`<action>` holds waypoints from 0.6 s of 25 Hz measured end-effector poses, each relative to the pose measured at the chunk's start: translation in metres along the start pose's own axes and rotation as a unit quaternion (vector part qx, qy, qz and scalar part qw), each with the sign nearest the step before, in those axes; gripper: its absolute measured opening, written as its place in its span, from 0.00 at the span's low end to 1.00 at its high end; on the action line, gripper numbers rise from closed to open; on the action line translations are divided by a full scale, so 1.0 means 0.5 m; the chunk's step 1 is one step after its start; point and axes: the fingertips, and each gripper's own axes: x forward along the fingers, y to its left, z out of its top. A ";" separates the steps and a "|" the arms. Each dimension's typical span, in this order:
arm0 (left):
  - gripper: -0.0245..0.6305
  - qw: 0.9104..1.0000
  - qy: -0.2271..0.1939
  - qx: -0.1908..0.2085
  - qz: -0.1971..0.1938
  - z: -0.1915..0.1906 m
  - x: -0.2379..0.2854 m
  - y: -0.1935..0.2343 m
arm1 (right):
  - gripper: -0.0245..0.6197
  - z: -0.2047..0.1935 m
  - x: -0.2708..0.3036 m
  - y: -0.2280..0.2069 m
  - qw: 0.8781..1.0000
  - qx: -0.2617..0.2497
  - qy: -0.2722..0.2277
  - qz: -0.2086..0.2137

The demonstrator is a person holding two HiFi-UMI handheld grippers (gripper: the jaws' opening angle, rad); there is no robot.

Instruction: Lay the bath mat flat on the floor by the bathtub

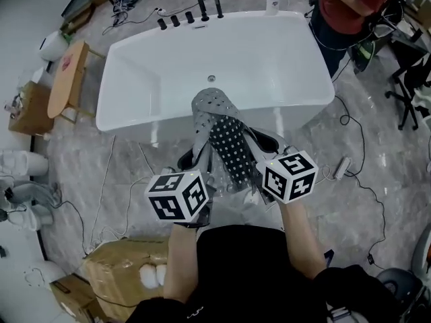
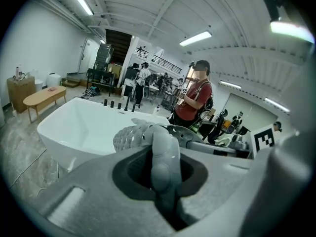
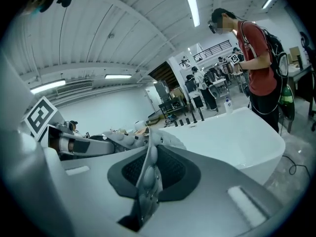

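A grey bath mat [image 1: 219, 123] with many holes hangs folded and bunched between my two grippers, lifted off the floor in front of the white bathtub [image 1: 135, 120]. Its top end reaches over the tub's near rim. My left gripper [image 1: 195, 159] is shut on the mat's left edge; in the left gripper view a thick fold of the mat [image 2: 165, 152] fills the jaws. My right gripper [image 1: 266, 142] is shut on the right edge, where a thin edge of the mat [image 3: 147, 169] is pinched. The bathtub [image 3: 232, 132] lies just beyond.
A person in a red shirt [image 1: 350, 5] stands at the tub's far right corner. Black tap handles [image 1: 192, 15] and a bottle [image 1: 272, 2] sit on the far rim. A cardboard box [image 1: 124, 274] lies near left, a wooden bench [image 1: 64, 79] far left, and cables [image 1: 357, 180] cross the marble floor.
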 end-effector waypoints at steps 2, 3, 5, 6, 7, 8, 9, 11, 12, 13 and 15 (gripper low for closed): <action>0.09 1.000 0.004 0.004 -0.005 -0.003 0.005 -0.003 | 0.07 -0.008 0.001 -0.009 1.000 0.009 0.000 -0.003; 0.09 1.000 0.005 0.005 -0.007 -0.006 0.006 -0.002 | 0.07 -0.011 0.003 -0.010 1.000 0.012 0.001 -0.005; 0.09 1.000 0.006 0.001 -0.011 -0.007 0.005 0.002 | 0.07 -0.013 0.005 -0.007 1.000 0.013 0.003 -0.007; 0.09 1.000 0.006 -0.001 -0.013 -0.007 0.005 0.006 | 0.07 -0.012 0.006 -0.004 1.000 0.013 0.003 -0.008; 0.09 1.000 0.006 -0.003 -0.017 -0.007 0.006 0.009 | 0.07 -0.012 0.009 -0.002 1.000 0.012 0.003 -0.009; 0.09 1.000 0.007 -0.005 -0.020 -0.007 0.007 0.014 | 0.07 -0.012 0.012 0.000 1.000 0.013 0.003 -0.012; 0.09 1.000 0.010 -0.007 -0.024 -0.007 0.009 0.020 | 0.07 -0.014 0.017 0.002 1.000 0.014 0.004 -0.016; 0.09 0.999 0.019 -0.011 -0.032 -0.011 0.010 0.037 | 0.07 -0.019 0.030 0.008 1.000 0.018 0.006 -0.024; 0.09 0.999 0.023 -0.013 -0.035 -0.013 0.011 0.048 | 0.07 -0.022 0.038 0.011 0.999 0.021 0.007 -0.029; 0.09 0.999 0.028 -0.014 -0.039 -0.015 0.012 0.060 | 0.07 -0.027 0.049 0.014 0.999 0.022 0.008 -0.034; 0.09 0.998 0.039 -0.017 -0.047 -0.021 0.018 0.093 | 0.07 -0.039 0.077 0.022 0.999 0.028 0.012 -0.044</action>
